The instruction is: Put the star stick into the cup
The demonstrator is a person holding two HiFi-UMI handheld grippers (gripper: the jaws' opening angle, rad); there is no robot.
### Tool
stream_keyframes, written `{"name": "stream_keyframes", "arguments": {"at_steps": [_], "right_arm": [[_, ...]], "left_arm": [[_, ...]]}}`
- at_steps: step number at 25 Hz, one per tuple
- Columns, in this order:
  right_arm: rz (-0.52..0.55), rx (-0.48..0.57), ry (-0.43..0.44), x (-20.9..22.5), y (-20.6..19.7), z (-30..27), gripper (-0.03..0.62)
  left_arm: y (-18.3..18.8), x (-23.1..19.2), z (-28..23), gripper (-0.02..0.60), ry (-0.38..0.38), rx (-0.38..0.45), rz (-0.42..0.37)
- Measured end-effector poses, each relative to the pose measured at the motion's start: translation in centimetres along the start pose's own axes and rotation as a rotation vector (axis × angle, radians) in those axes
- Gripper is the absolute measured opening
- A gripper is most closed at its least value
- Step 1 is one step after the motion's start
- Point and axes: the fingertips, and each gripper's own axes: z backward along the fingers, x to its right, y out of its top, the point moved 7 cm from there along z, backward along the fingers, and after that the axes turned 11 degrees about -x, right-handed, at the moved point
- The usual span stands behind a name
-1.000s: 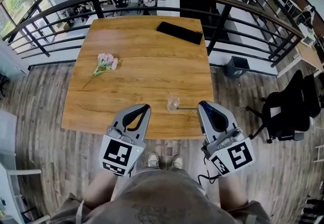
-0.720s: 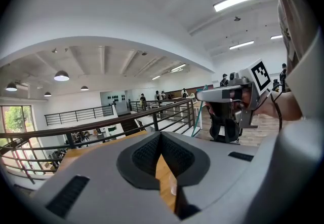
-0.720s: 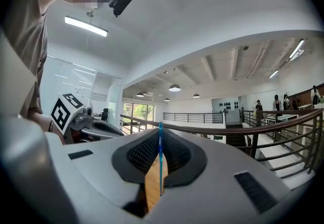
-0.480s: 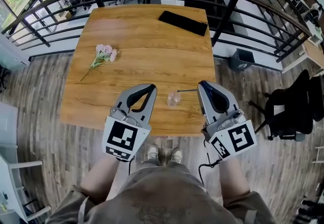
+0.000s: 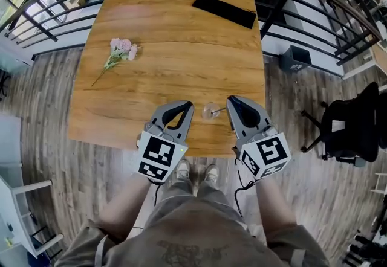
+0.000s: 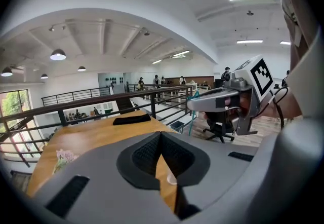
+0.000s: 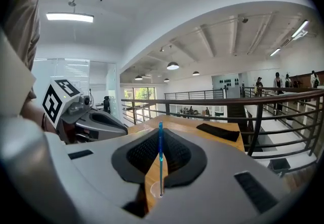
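Head view: right hand-held gripper (image 5: 230, 101), tilted down, clenched on star stick (image 7: 160, 159); left hand-held gripper (image 5: 188, 104) clenched.

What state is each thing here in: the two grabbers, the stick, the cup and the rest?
Left gripper: shut, empty.
Right gripper: shut on the stick.
Stick: blue, held, its end at the cup; whether it is inside is unclear.
Cup: clear, upright, near the table's front edge.
Flowers: lying flat on the table.
Black pad: lying flat at the far edge.

Blue star stick (image 7: 160, 159), clear cup (image 5: 210, 111), pink flowers (image 5: 123, 49), woodgrain table (image 5: 175, 30).
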Motion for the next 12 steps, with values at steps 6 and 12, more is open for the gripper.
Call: {"name": "stream_keyframes", "arguments": {"at_steps": [6,12], "right_arm": [[-0.106,-0.084,-0.002,1.0,-4.3,-3.3,0.040],[-0.139,-0.153,-0.021,1.5,-6.9,-5.0,0.040]], "left_arm": [[-3.1,0.3,-2.0,0.015,-0.035,-0.073,0.042],[-5.0,0.7,-2.5,0.015,-0.069,-0.121,0.066]]}}
